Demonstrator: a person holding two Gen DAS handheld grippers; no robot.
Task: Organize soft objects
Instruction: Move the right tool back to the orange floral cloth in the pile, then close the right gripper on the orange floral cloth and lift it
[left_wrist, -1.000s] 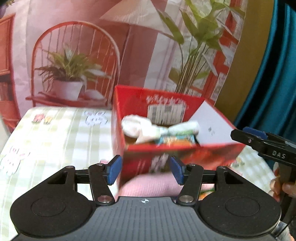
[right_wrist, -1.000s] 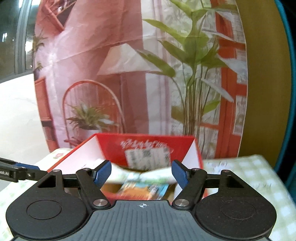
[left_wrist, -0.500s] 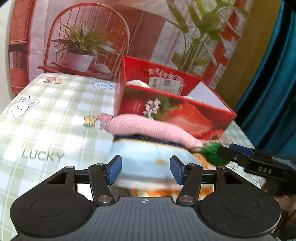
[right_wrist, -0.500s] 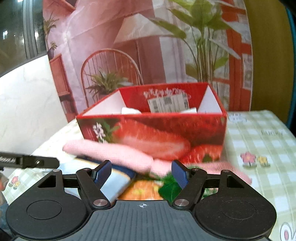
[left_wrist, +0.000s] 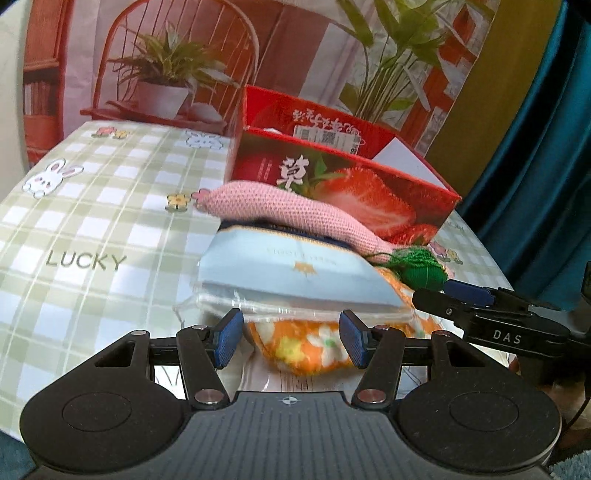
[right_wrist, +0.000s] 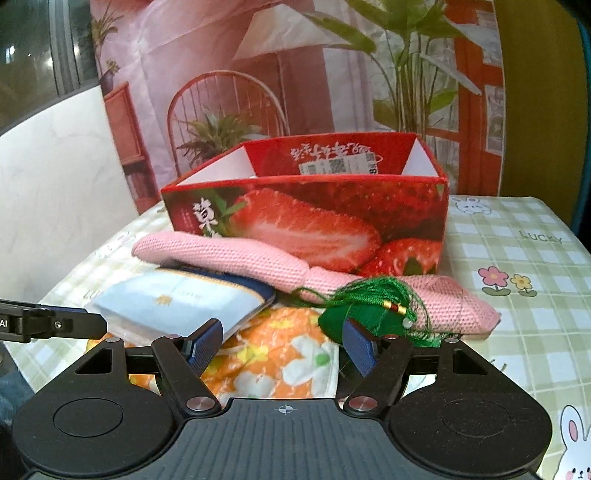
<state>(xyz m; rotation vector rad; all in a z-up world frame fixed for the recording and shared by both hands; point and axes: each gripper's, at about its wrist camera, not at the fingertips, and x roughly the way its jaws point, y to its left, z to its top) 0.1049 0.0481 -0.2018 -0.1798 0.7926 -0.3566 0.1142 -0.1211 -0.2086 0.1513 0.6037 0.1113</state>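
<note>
1. Green-checked tablecloth (left_wrist: 92, 206) with rabbits, flowers and the word LUCKY covers the table.
2. Red strawberry box (right_wrist: 306, 218) stands open-topped at the far side of the cloth; a white label shows on its inner back wall. Contents barely visible from this low angle.
3. A heap of soft things lies just in front of the box, on the near side.
4. Pink knitted piece (right_wrist: 236, 254) lies across the top of the heap, long and limp, touching the box front; its right end reaches the cloth.
5. Light blue packet (left_wrist: 295, 266) sits under the pink piece, tilted, with a clear plastic edge below it.
6. Orange floral cloth (right_wrist: 273, 354) is at the bottom of the heap, nearest both cameras.
7. Green tassel ball (right_wrist: 362, 314) rests on the right part of the heap, against the pink piece, threads spread over it.
8. Left gripper (left_wrist: 291, 338): fingers apart, nothing pinched; orange cloth shows in the gap just beyond the blue pads.
9. Right gripper (right_wrist: 284, 345): fingers apart, empty; the right pad is just beside the green ball, contact uncertain.
10. Each gripper shows at the edge of the other's view, low over the heap.
</note>
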